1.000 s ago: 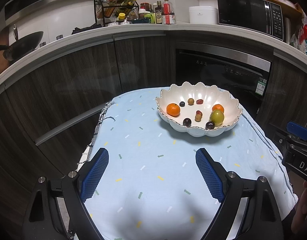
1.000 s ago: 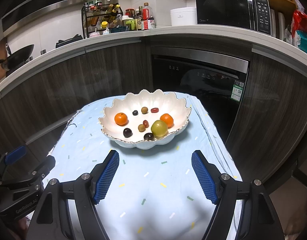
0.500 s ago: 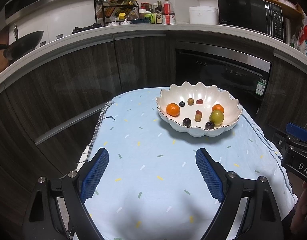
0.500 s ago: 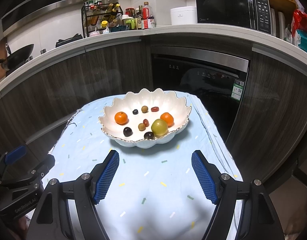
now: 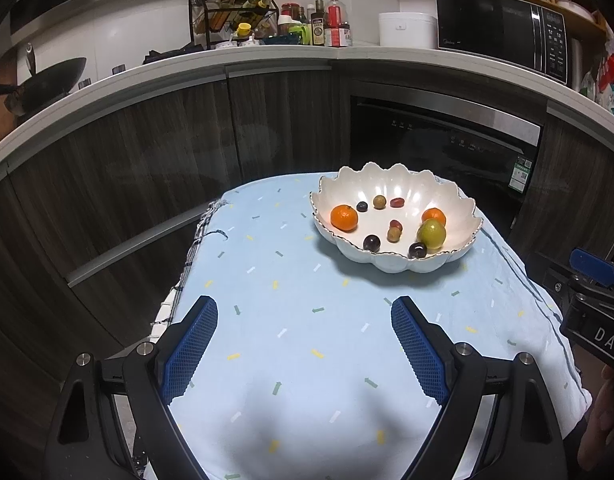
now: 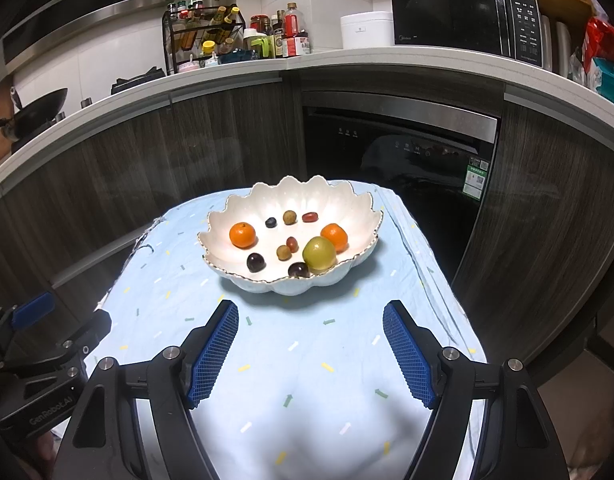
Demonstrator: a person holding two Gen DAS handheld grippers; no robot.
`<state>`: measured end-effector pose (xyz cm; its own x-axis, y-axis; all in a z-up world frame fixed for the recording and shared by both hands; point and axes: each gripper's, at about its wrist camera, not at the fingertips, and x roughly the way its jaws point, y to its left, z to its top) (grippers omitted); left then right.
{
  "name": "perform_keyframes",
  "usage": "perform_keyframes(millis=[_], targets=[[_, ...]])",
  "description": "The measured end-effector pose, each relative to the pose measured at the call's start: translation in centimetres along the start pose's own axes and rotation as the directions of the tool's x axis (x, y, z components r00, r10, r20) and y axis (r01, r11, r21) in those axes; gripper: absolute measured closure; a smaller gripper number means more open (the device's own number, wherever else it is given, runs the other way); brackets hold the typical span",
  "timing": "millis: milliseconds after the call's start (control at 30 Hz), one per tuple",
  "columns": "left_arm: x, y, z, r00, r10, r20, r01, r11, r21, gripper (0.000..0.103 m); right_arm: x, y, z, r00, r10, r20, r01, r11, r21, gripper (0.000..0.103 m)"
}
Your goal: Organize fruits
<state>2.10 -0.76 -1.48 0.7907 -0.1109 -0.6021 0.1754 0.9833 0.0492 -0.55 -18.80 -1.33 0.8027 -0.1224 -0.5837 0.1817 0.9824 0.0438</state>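
All the fruits [image 6: 318, 255] I can see sit in the scalloped bowl [image 6: 359, 262] on the cloth-covered worktop [image 6: 307, 360], so I judge sorting is probably near done; my right gripper [image 6: 310, 350] and left gripper [image 5: 304, 350] hang wide and empty, awaiting a target

Glossy white ceramic-looking bowl [image 6: 363, 216] on matt, slightly creased light-blue cloth [image 6: 307, 360].
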Motion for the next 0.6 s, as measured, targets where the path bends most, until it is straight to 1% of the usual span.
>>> perform_keyframes(millis=[233, 467, 600], targets=[[0.17, 0.01, -0.05, 1.0, -0.002, -0.01, 0.002, 1.0, -0.004, 0.014, 0.14, 0.15, -0.19, 1.0, 0.0, -0.004, 0.0, 1.0, -0.001, 0.027], [-0.05, -0.16, -0.09, 1.0, 0.008, 0.009, -0.008, 1.0, 0.005, 0.014, 0.32, 0.05, -0.26, 1.0, 0.002, -0.012, -0.002, 1.0, 0.006, 0.027], [0.02, -0.1, -0.08, 1.0, 0.01, 0.002, -0.01, 1.0, 0.003, 0.013, 0.34, 0.02, -0.24, 1.0, 0.001, -0.011, -0.001, 1.0, 0.005, 0.027]])
